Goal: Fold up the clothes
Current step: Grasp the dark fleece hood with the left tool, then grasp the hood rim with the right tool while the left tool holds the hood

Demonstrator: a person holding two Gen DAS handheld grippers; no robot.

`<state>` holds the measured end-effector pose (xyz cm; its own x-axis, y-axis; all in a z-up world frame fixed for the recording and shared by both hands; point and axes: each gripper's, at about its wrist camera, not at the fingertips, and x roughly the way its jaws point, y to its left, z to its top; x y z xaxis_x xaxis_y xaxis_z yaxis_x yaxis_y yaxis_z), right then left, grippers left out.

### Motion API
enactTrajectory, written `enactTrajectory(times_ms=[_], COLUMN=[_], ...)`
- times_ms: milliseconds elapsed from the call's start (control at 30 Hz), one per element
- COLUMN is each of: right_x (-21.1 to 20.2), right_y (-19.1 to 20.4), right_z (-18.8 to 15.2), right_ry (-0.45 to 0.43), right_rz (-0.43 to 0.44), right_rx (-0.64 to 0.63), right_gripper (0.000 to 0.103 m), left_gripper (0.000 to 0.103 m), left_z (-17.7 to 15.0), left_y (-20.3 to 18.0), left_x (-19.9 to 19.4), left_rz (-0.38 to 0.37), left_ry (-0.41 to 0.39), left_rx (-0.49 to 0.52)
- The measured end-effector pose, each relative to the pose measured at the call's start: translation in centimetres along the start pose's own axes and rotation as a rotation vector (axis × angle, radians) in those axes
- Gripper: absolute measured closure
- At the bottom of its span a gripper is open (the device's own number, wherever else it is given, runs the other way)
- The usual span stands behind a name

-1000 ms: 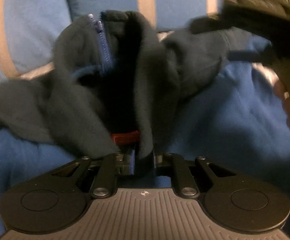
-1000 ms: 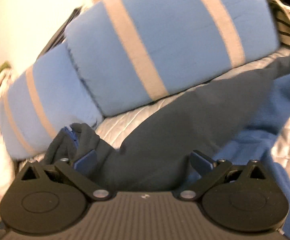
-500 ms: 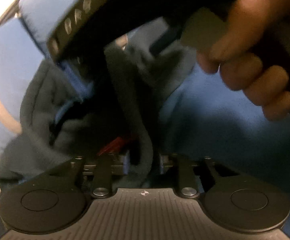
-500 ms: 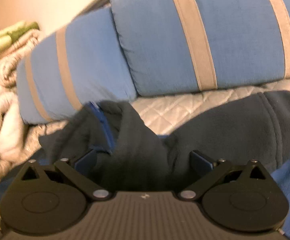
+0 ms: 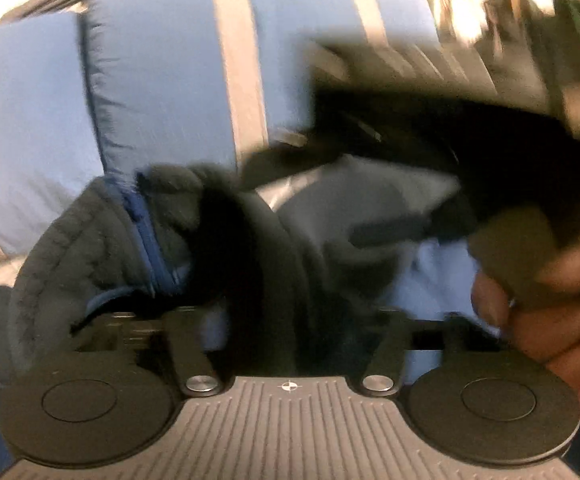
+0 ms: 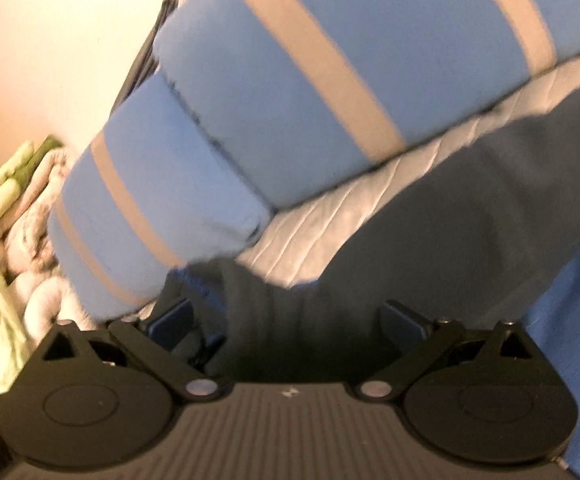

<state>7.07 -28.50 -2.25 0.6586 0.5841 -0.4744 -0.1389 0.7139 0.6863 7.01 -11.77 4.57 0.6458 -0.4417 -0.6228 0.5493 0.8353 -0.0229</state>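
Observation:
A dark grey fleece jacket with a blue zipper lies bunched on a blue garment. A thick fold of its collar runs down between the jaws of my left gripper, which are closing on it; the fabric hides the fingertips. In the right wrist view, my right gripper stands wide open, its blue pads clear of the grey fleece lying between them. The right gripper's dark body and the hand holding it appear blurred at the right of the left wrist view.
Two light blue pillows with tan stripes lie just behind the jacket on a white quilted bed cover. A heap of pale and green blankets sits at the far left. The blue garment spreads to the right.
The right gripper and hand, which filled the top of the left wrist view, have drawn off to the right. Both views have swung, and the pillows now sit tilted in the right wrist view.

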Motion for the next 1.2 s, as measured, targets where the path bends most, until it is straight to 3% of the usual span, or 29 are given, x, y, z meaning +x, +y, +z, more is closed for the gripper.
enactTrajectory(times_ms=[33, 200, 300, 433, 500, 633, 767, 867, 1000, 1033, 1100, 1200], right_x=[-0.3, -1.0, -2.0, -2.9, -2.7, -1.8, 0.1, 0.6, 0.8, 0.9, 0.9, 0.4], right_y=[-0.2, -1.0, 0.2, 3.5, 5.4, 7.1, 7.2, 7.2, 7.1, 6.9, 6.6, 6.3], right_z=[0.2, 0.7, 0.7, -1.0, -3.0, -8.0, -11.2, -12.0, -12.4, -12.5, -12.4, -11.0], right_ry=[-0.012, -0.023, -0.048, -0.097, -0.103, -0.092, -0.128, -0.131, -0.094, -0.078, -0.052, -0.049], right_rz=[-0.014, -0.079, -0.149, -0.241, -0.261, -0.262, -0.37, -0.36, -0.36, -0.364, -0.362, -0.328], right_rx=[0.004, 0.012, -0.126, -0.554, -0.84, -1.271, -1.521, -1.565, -1.574, -1.577, -1.558, -1.455], right_gripper=[0.0, 0.0, 0.0, 0.0, 0.0, 0.0, 0.0, 0.003, 0.028, 0.046, 0.066, 0.073], left_gripper=[0.09, 0.094, 0.094, 0.094, 0.094, 0.095, 0.095, 0.095, 0.095, 0.095, 0.095, 0.093], left_z=[0.1, 0.5, 0.1, 0.9, 1.0, 0.8, 0.8, 0.7, 0.4, 0.3, 0.2, 0.3], left_y=[1.0, 4.9, 6.5, 7.4, 7.8, 7.4, 6.5, 5.7, 5.0, 4.9, 4.6, 5.0], left_x=[-0.4, -2.4, -4.3, -4.2, -4.2, -5.0, -5.7, -5.8, -5.5, -5.5, -5.3, -6.0], left_rz=[-0.04, -0.159, -0.202, -0.207, -0.213, -0.239, -0.275, -0.286, -0.305, -0.312, -0.321, -0.331], left_ry=[-0.005, -0.072, -0.105, -0.147, -0.158, -0.15, -0.126, -0.102, -0.076, -0.068, -0.053, -0.088], left_rx=[-0.051, -0.222, -0.32, -0.374, -0.392, -0.389, -0.358, -0.332, -0.311, -0.306, -0.288, -0.278])
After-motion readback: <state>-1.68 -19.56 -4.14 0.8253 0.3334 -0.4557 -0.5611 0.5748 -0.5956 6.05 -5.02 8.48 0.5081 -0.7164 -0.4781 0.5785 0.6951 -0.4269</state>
